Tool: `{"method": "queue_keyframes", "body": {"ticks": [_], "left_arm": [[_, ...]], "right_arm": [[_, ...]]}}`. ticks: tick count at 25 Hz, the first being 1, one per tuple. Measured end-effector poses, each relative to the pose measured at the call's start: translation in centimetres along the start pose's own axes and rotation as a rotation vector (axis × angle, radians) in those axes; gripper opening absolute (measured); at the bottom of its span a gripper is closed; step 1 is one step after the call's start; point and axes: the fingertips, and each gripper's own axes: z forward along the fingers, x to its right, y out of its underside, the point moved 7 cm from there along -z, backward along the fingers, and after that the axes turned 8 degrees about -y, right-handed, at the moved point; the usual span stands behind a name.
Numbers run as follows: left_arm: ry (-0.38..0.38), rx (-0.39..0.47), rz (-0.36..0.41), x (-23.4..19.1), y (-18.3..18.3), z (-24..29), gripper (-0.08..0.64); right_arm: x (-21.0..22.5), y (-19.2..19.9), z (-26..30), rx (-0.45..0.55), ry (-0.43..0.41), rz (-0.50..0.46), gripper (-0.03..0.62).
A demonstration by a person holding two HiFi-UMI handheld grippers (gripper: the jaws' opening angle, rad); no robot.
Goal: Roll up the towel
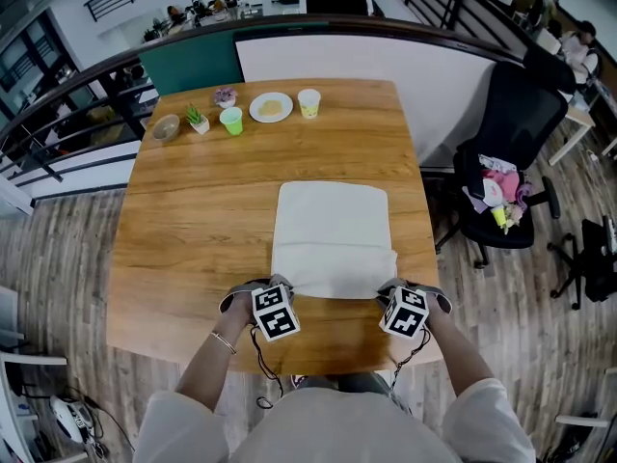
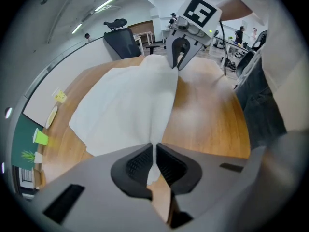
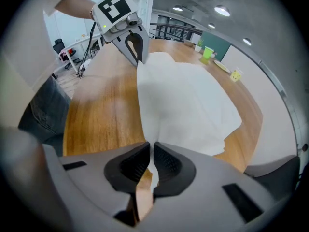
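A white towel (image 1: pixel 333 234) lies spread on the wooden table (image 1: pixel 193 210), its long side running away from me. Its near edge is lifted a little. My left gripper (image 1: pixel 281 290) is shut on the towel's near left corner (image 2: pixel 153 151). My right gripper (image 1: pixel 388 295) is shut on the near right corner (image 3: pixel 150 151). In the left gripper view the towel (image 2: pixel 128 103) stretches taut to the right gripper (image 2: pixel 178 57). In the right gripper view the towel (image 3: pixel 186 100) runs across to the left gripper (image 3: pixel 134 47).
At the table's far edge stand a small bowl (image 1: pixel 166 127), a potted plant (image 1: pixel 198 120), a green cup (image 1: pixel 231 121), a plate (image 1: pixel 271 107) and a pale cup (image 1: pixel 308 102). A black office chair (image 1: pixel 506 177) with clutter stands to the right.
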Motion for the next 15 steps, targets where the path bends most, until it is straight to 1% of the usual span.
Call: {"method": "queue_keyframes", "body": {"ticks": [2, 4, 6, 7, 8, 10, 15], "left_arm": [[0.071, -0.011, 0.027, 1.8, 0.3, -1.2, 0.025], [0.149, -0.021, 0.027, 3.5, 0.9, -2.8, 0.025], [0.196, -0.018, 0.006, 4.4, 1.2, -4.6, 0.023], [0.198, -0.008, -0.006, 4.4, 1.2, -5.5, 0.025], [0.184, 0.005, -0.015, 4.1, 1.1, -6.3, 0.025], [0.126, 0.03, -0.019, 2.9, 0.5, -7.7, 0.023], [-0.026, 0.052, -0.002, -2.2, -1.6, -9.5, 0.025]], "right_arm": [[-1.8, 0.3, -0.7, 0.003, -0.098, 0.016, 0.025], [-3.7, 0.5, -1.9, 0.023, -0.185, 0.022, 0.025], [-5.2, 0.3, -3.6, 0.047, -0.222, 0.016, 0.025], [-5.7, 0.2, -4.5, 0.058, -0.219, 0.008, 0.025], [-5.8, 0.0, -5.4, 0.068, -0.207, -0.002, 0.025], [-5.6, -0.6, -7.3, 0.089, -0.165, -0.02, 0.025], [-2.2, -2.3, -10.9, 0.136, -0.046, -0.036, 0.025]]}}
